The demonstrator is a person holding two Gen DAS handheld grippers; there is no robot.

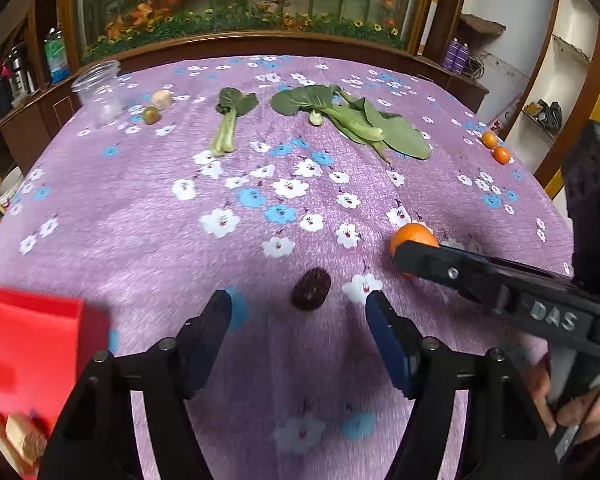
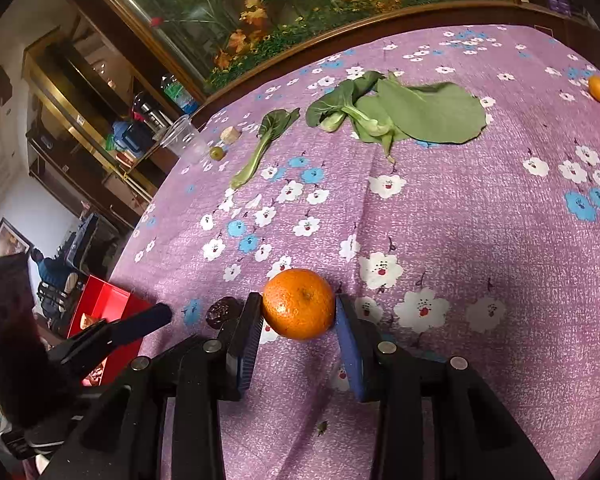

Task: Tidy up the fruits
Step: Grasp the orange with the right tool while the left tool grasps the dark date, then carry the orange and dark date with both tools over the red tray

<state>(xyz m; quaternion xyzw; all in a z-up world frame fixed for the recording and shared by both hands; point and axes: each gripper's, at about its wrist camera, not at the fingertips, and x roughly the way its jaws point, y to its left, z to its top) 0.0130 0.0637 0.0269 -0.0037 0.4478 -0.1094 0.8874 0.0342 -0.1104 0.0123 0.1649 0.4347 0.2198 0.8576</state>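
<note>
A purple flowered cloth covers the tabletop point(image 1: 140, 208). An orange point(image 2: 299, 304) sits near its front edge, squeezed between the pads of the right tongs point(image 2: 296, 320). Just left lies a dark date point(image 1: 311, 289), ahead of the left tongs point(image 1: 299, 312), which gape empty. A red box point(image 1: 32, 344) stands at far left.

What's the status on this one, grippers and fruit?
Right hand-held gripper shut on orange. Left hand-held gripper open, dark fruit just ahead. Nothing in the way.
</note>
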